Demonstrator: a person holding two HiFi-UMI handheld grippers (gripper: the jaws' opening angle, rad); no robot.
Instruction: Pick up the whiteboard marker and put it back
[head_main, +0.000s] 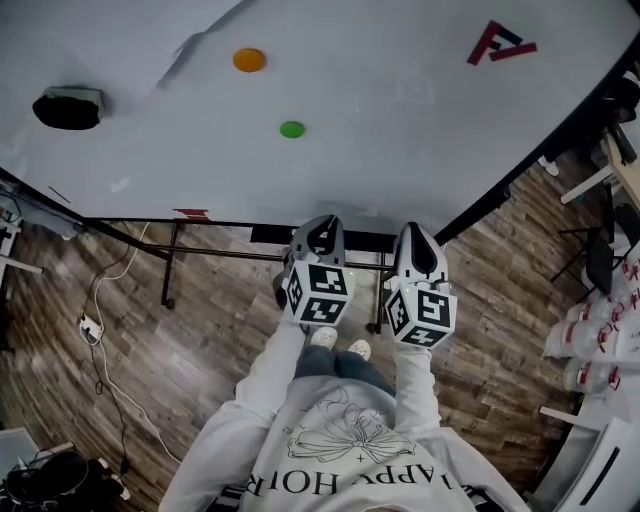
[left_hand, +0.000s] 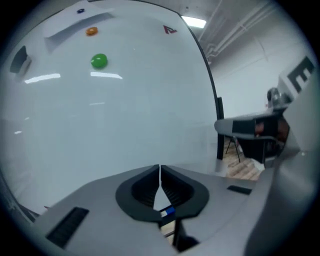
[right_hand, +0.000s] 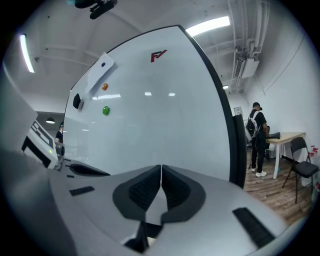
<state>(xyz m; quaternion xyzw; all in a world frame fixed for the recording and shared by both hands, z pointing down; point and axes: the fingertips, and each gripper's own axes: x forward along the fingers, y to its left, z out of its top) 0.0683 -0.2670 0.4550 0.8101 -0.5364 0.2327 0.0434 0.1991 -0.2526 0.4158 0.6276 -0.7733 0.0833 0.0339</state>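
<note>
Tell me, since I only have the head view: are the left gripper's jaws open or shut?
Observer: Shut. In the left gripper view, the left gripper has its jaws together at the tips.
Operator: And the right gripper?
Observer: Also shut. The right gripper view shows the right gripper with its jaws together and nothing between them.
Operator: Is anyone nearby?
Observer: Yes. The right gripper view shows a person standing beside a table, past the right edge of the whiteboard.
</note>
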